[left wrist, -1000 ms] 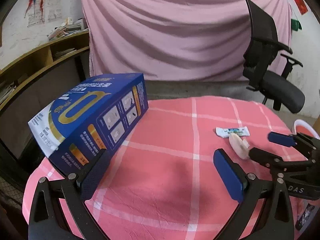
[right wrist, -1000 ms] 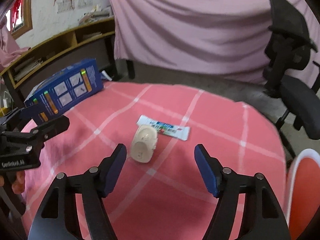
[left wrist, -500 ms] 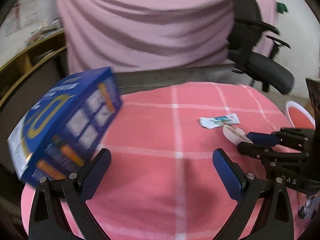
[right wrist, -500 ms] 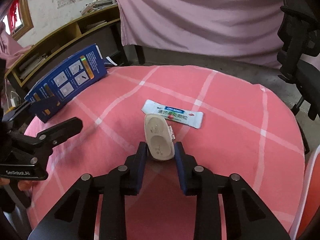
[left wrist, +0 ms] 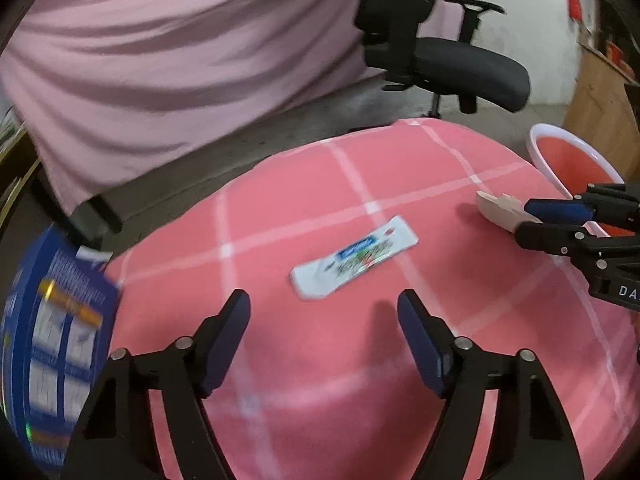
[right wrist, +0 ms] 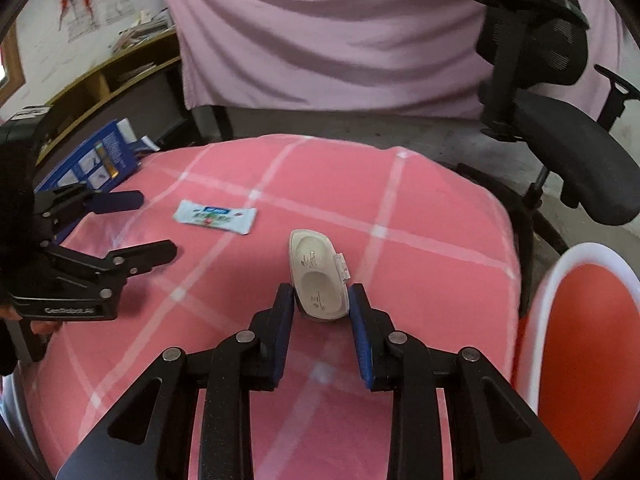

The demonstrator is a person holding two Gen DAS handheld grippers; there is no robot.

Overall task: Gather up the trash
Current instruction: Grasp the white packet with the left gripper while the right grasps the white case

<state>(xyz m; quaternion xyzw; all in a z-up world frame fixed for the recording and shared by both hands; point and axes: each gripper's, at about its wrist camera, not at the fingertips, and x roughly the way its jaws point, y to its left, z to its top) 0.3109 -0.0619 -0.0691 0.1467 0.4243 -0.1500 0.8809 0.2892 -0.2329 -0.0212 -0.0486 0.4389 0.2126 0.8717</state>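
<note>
- The right gripper is seen with its blue-padded jaws clamped on the near end of a small cream-white oval plastic case, which is held just above the worktop covered in a pink cloth with a white check.
- In the left wrist view the same case is seen sticking out from between the right gripper's jaws at the right edge of the worktop.
- The left gripper is held with its jaws apart and closing; nothing is pressed between them.
- A flat white sachet with blue and green print lies on the cloth just ahead of the left gripper's jaws, untouched.
- In the right wrist view the sachet is seen between the left gripper and the held case, apart from both.
- A blue cardboard box with printed panels is blurred at the left edge of the worktop.
- A red bin with a white rim stands beside the worktop on the right, just past the right gripper.
- A black office chair stands behind the worktop, in front of a hanging pink sheet.
</note>
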